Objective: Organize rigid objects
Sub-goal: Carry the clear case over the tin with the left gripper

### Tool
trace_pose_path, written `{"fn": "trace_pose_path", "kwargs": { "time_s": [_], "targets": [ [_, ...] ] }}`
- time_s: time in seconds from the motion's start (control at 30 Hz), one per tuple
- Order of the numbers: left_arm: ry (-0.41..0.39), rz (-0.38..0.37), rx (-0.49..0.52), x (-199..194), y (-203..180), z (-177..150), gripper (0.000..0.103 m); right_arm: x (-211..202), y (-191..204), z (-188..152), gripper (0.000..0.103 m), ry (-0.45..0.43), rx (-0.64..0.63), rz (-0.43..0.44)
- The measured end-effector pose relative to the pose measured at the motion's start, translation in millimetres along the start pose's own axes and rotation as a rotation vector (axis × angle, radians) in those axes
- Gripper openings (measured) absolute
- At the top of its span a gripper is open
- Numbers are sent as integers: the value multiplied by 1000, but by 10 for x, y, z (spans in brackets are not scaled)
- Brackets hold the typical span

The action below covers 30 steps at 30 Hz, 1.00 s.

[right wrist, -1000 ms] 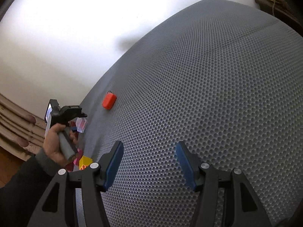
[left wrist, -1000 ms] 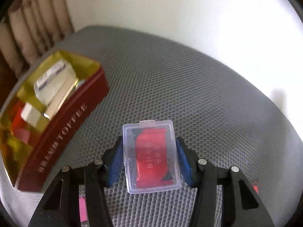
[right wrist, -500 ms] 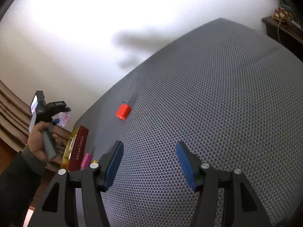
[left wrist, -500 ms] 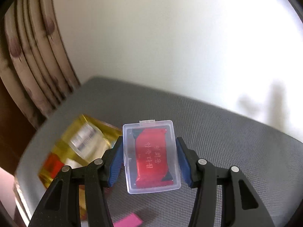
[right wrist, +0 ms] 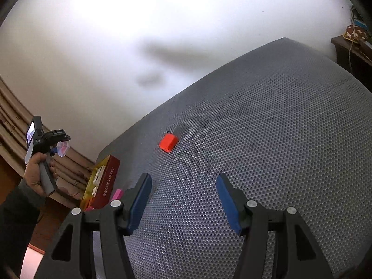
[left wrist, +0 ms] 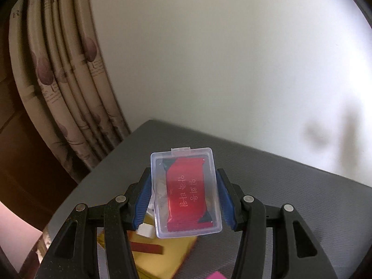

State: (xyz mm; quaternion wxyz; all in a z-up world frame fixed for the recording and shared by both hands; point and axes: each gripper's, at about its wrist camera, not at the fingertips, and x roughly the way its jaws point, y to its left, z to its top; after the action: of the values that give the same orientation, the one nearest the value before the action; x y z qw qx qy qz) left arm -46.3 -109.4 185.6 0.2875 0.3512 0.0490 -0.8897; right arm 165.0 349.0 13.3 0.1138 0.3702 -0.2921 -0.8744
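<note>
My left gripper (left wrist: 183, 197) is shut on a clear plastic case (left wrist: 184, 191) with a red packet inside, held in the air above the gold-lined toffee box (left wrist: 162, 253). In the right wrist view the left gripper (right wrist: 59, 145) holds the case high above the left end of the table, over the red toffee box (right wrist: 104, 181). My right gripper (right wrist: 183, 200) is open and empty above the grey mat (right wrist: 255, 139). A small orange object (right wrist: 168, 141) lies on the mat ahead of it.
A pink block (right wrist: 117, 194) lies beside the toffee box and also shows in the left wrist view (left wrist: 216, 275). A patterned curtain (left wrist: 65, 81) hangs to the left. A white wall (right wrist: 139, 34) stands behind the table. A dark shelf (right wrist: 355, 46) stands at far right.
My left gripper has lifted the clear case up and tilted back; the toffee box has dropped low in its view. My right gripper has tilted up slightly, still open.
</note>
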Motion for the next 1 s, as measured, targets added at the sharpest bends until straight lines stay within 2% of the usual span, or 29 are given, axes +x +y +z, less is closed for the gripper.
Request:
{"fn": "trace_pose_path", "kwargs": {
  "time_s": [0.27,0.4,0.67,0.8,1.0],
  "targets": [
    [43,20,20,256,316,-144,49,-21,-16,0,60,9,3,4],
    [78,-20,21,360,566,-243,49,45,-35,-21,60,17,11,-1],
    [127,-30,42,452,960,-278,49,161,-91,-72,60,44,26,-13],
    [168,-35,36,531,1045,-341,49,215,-108,-84,60,50,33,-19],
    [247,-63,56,753,1008,-603,49,318,-164,-131,60,69,53,-34]
  ]
}}
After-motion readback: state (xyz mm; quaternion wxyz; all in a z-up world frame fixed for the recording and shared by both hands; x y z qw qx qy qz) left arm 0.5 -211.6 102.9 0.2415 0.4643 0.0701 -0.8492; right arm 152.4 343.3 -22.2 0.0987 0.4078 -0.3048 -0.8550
